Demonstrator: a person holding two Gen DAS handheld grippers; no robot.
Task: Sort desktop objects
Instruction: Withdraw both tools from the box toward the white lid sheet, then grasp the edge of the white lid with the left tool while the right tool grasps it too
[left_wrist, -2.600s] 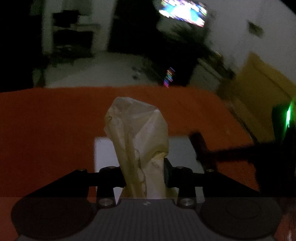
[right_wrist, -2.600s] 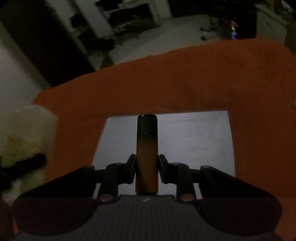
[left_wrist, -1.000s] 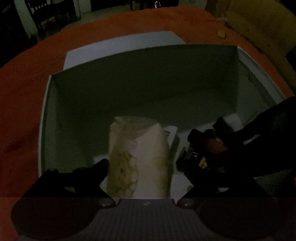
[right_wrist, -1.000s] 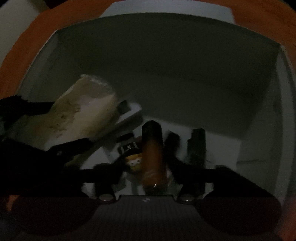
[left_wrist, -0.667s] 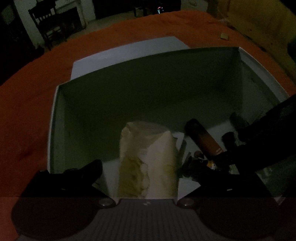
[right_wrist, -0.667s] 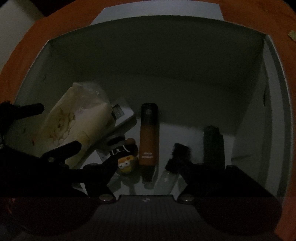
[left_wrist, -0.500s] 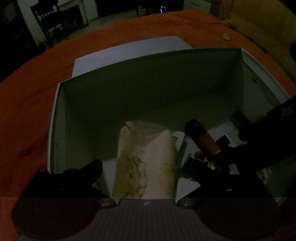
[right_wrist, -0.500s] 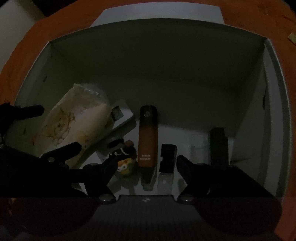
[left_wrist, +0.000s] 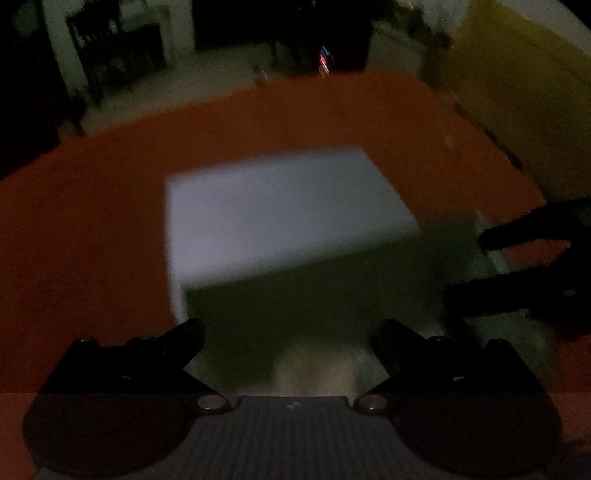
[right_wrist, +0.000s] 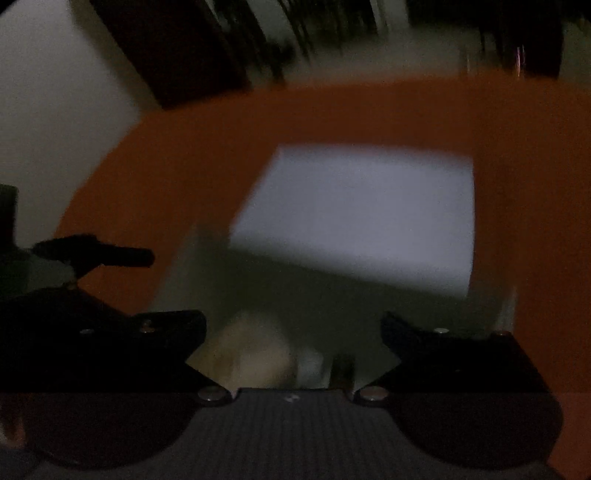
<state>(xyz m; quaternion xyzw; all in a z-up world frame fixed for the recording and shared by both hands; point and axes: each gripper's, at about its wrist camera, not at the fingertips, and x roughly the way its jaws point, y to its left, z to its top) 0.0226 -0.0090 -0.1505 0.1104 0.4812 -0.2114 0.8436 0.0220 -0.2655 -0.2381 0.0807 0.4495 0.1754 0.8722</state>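
Observation:
The room is dim and both views are blurred. My left gripper (left_wrist: 291, 328) is open and empty above the near part of a white box (left_wrist: 236, 299). A pale crumpled bag (left_wrist: 314, 373) lies in the box just below it. My right gripper (right_wrist: 291, 325) is open and empty over the same box (right_wrist: 369, 291). The pale bag (right_wrist: 251, 358) lies low left between its fingers, and the top of a dark stick-shaped device (right_wrist: 341, 365) shows beside it. The right gripper shows at the right edge of the left wrist view (left_wrist: 524, 266).
The box's white lid flap (left_wrist: 280, 206) lies open behind it on the orange tablecloth (left_wrist: 92, 229). A yellow seat (left_wrist: 524, 85) stands at the far right. The left gripper shows at the left of the right wrist view (right_wrist: 92, 266).
Both grippers let go of their loads in the box, the bag on the left and the orange-and-black device on the right. Both have since lifted and tilted up, so the box contents have dropped low in view.

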